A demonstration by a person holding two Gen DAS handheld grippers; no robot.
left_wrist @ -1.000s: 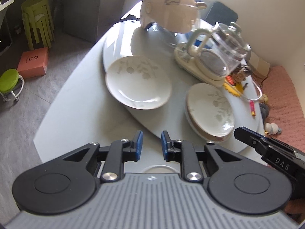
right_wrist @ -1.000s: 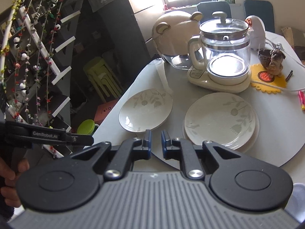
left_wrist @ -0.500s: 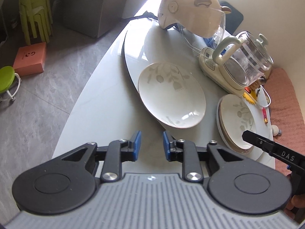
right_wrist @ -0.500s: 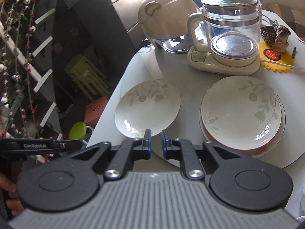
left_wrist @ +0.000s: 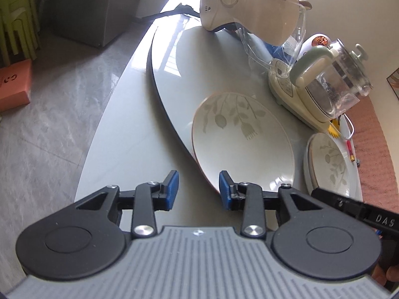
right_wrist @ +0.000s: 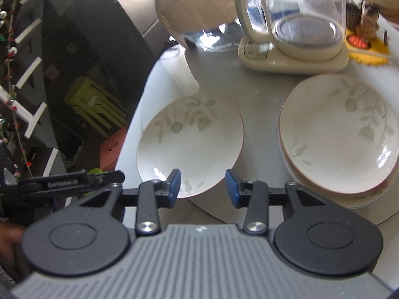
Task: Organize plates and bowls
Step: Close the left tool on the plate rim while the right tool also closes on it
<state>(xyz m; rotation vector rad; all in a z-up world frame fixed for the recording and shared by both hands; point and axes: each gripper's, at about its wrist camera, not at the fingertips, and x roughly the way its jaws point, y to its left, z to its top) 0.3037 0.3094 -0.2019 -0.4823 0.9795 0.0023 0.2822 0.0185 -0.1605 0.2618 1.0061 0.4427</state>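
A single white plate with a leaf print (left_wrist: 243, 139) lies on the grey turntable (left_wrist: 174, 57); it also shows in the right wrist view (right_wrist: 192, 144). A stack of matching plates (right_wrist: 339, 134) lies to its right, seen in the left wrist view (left_wrist: 329, 164) too. My left gripper (left_wrist: 198, 189) is open and empty, just short of the single plate's near rim. My right gripper (right_wrist: 203, 186) is open and empty, its fingers at the same plate's near edge.
A glass kettle on a cream base (right_wrist: 296, 27) and a cream helmet with a visor (left_wrist: 251, 7) stand behind the plates. Small clutter on a yellow mat (right_wrist: 361, 44) lies at the far right. Green stools (right_wrist: 97, 109) and an orange box (left_wrist: 15, 84) are on the floor.
Both grippers have opened their jaws and moved closer to the single plate. The left view has swung so the plate sits near its right finger.
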